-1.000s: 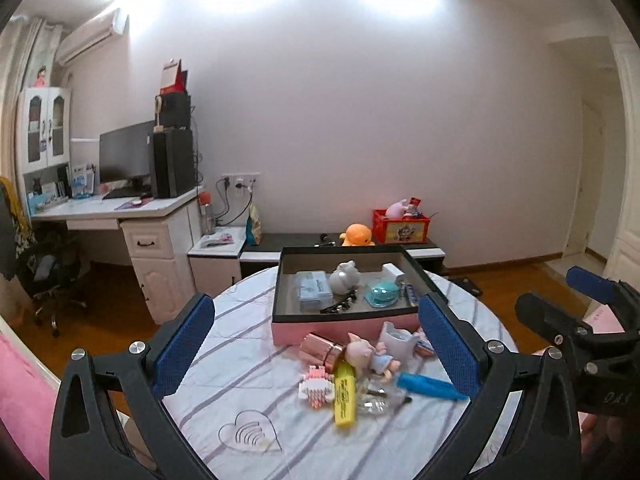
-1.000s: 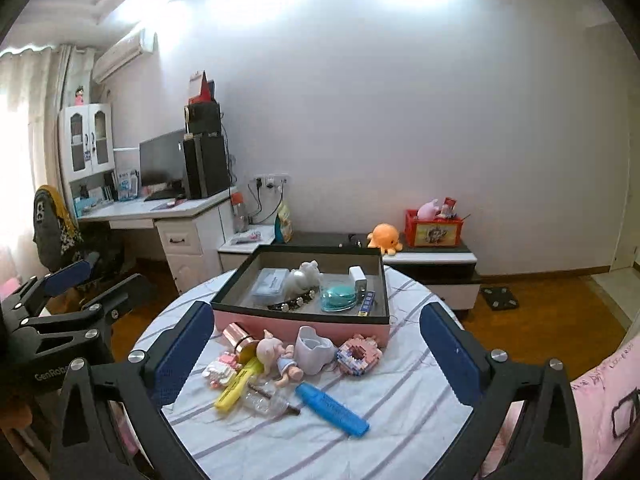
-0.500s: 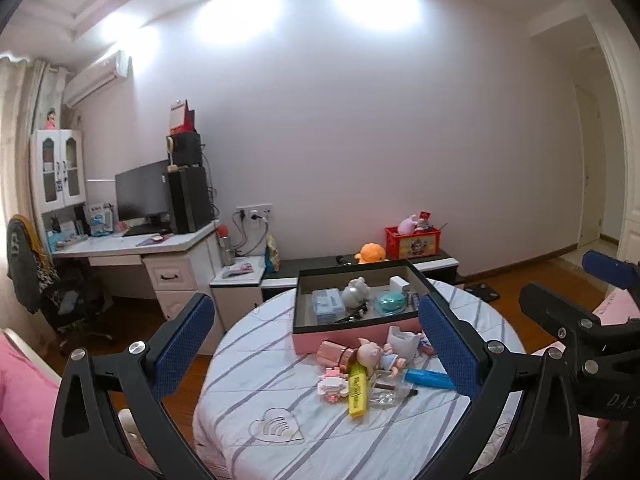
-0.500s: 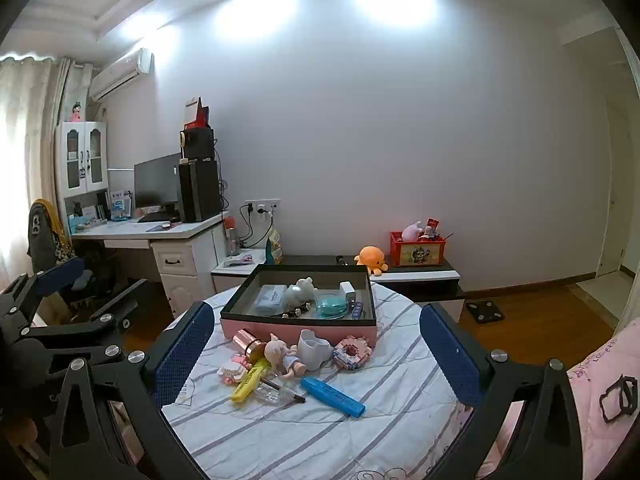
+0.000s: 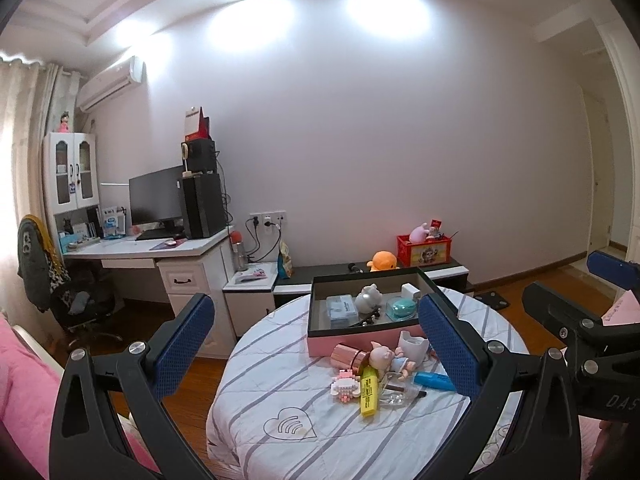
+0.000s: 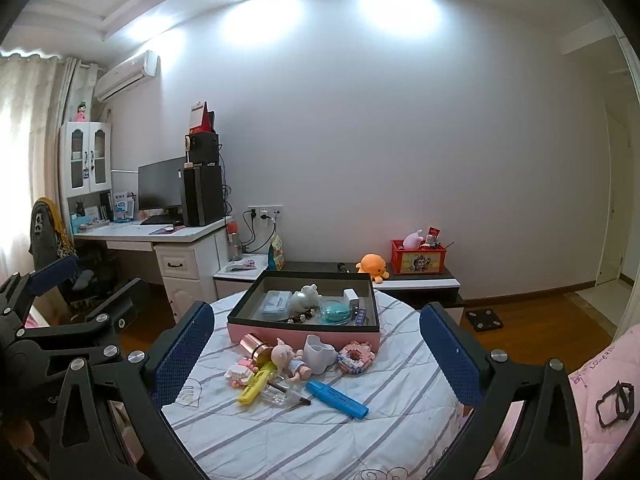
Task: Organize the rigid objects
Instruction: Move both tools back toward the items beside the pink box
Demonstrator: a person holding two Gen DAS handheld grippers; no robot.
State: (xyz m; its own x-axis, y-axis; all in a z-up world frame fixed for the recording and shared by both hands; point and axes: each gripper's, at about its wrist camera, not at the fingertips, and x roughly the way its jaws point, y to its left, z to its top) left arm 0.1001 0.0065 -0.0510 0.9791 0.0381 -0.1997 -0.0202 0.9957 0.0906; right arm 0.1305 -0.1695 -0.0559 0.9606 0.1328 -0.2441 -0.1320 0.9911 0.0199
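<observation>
A pink box [image 6: 304, 334] with a dark inside stands on the round striped table [image 6: 320, 436] and holds several small items. In front of it lie a yellow highlighter [image 6: 256, 384], a blue highlighter [image 6: 337, 398], a pig doll [image 6: 289, 360], a white cup [image 6: 319, 358], a rose-gold cylinder [image 6: 256, 347] and two pink block toys [image 6: 356, 358]. The same box [image 5: 360, 340] and yellow highlighter [image 5: 369, 391] appear in the left wrist view. My left gripper [image 5: 316, 344] and right gripper [image 6: 316, 350] are both open, held well back from the table, with nothing between their fingers.
A white desk [image 6: 160, 240] with a monitor and an office chair [image 6: 60, 264] stand at the left. A low cabinet [image 6: 400, 280] with an orange plush and a red crate runs behind the table. Pink bedding [image 6: 600, 392] is at the right, wooden floor beyond.
Both grippers have drawn back and risen away from the table, so the box and toys look smaller and more of the room and ceiling shows. Both stay open.
</observation>
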